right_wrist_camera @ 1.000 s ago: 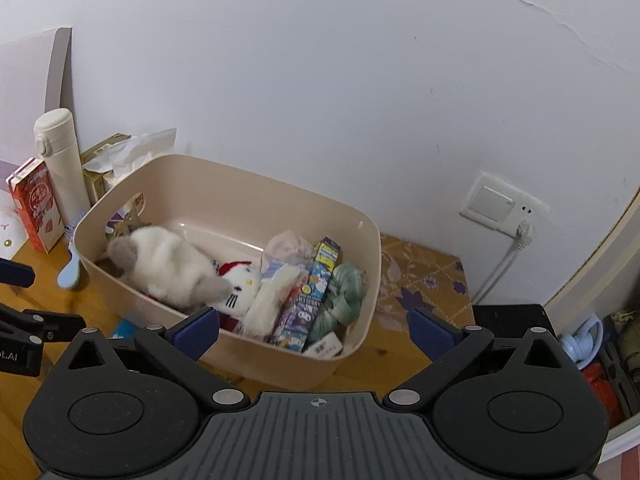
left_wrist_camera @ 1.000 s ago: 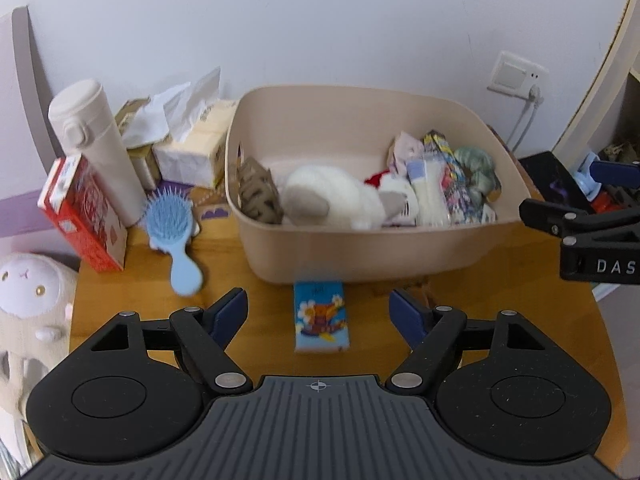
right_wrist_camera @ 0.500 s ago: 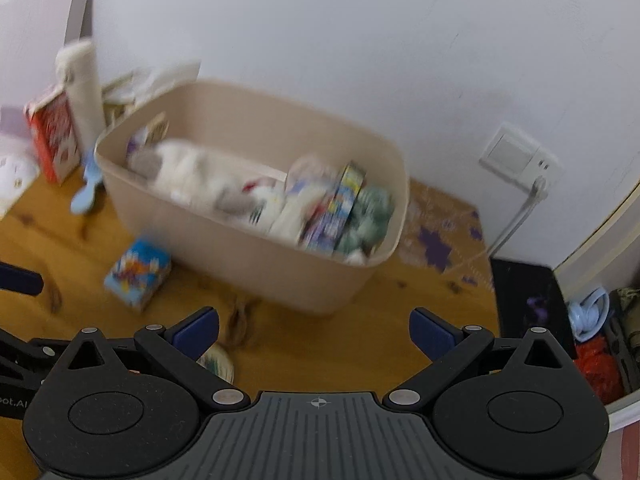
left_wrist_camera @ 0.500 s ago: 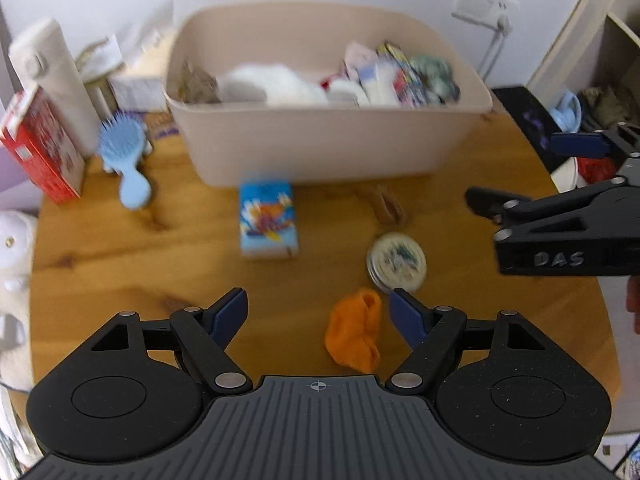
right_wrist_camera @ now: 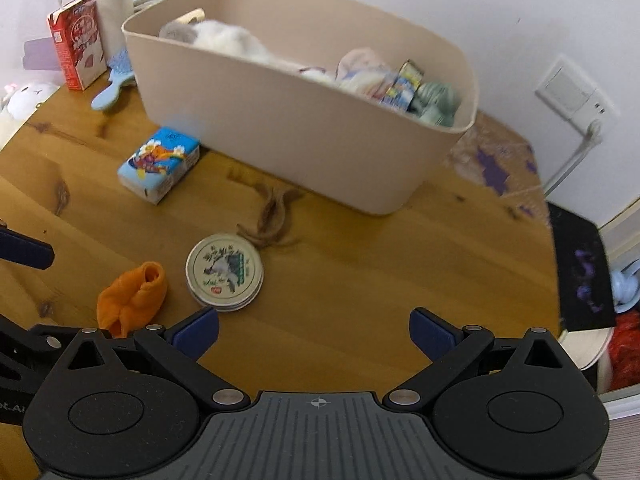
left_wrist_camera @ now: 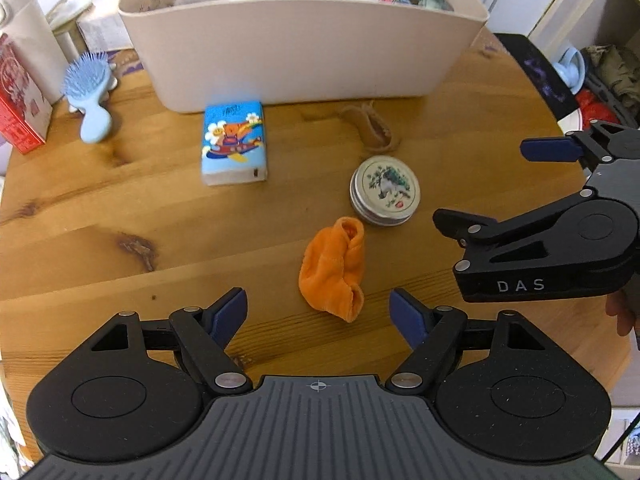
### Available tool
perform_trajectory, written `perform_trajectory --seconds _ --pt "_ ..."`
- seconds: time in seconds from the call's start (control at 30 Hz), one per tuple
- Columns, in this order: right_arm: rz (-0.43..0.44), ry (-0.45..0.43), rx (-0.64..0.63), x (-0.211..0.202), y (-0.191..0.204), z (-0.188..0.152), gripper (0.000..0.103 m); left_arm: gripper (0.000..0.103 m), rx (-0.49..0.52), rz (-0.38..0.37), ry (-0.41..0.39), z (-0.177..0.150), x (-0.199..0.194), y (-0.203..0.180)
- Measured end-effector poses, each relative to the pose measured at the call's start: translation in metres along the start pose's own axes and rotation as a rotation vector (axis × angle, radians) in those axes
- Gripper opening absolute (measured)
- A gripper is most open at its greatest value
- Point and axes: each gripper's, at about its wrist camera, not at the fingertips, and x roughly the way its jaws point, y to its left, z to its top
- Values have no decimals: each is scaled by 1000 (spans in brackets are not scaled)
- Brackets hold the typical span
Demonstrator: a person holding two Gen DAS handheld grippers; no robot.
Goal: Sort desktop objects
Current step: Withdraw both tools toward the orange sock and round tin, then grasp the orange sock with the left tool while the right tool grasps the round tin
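Tongs of both hands, left (left_wrist_camera: 318, 312) and right (right_wrist_camera: 314, 330), point steeply down at the table (left_wrist_camera: 100, 208), spread wide and empty.

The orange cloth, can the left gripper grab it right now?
Probably yes. The orange cloth lies alone on bare table, just ahead of the left gripper, whose fingers stand wide open with nothing between.

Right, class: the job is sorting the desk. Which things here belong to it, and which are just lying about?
Job: bin, tissue pack, tin, orange cloth, brown hair tie.

Lying about, probably: hairbrush, red carton, flask, wall socket.
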Motion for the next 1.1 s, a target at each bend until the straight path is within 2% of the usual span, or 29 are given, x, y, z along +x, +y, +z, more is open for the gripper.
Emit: perform_trajectory --seconds 0.23,0.47,0.63,0.87,0.93,1.0,1.03,1.1 --pt "88 -27 28 14 -4 1 103 79 -15 1 12 4 17 5" --pt "102 2 1 33 1 10 102 78 -23 23 2 8 29 9" --pt "141 8 0 41 3 17 99 68 -9 16 -11 10 33 12" --pt "176 13 5 49 10 24 90 55 42 14 -47 10 32 17" --pt "188 15 8 51 14 25 85 49 68 21 -63 10 31 15" --pt "205 18 18 53 16 25 77 38 99 21 -78 9 31 12" --pt "215 20 23 54 17 24 77 35 110 15 -81 9 32 10" --pt "206 11 15 53 20 24 67 27 122 0 -83 9 32 9"
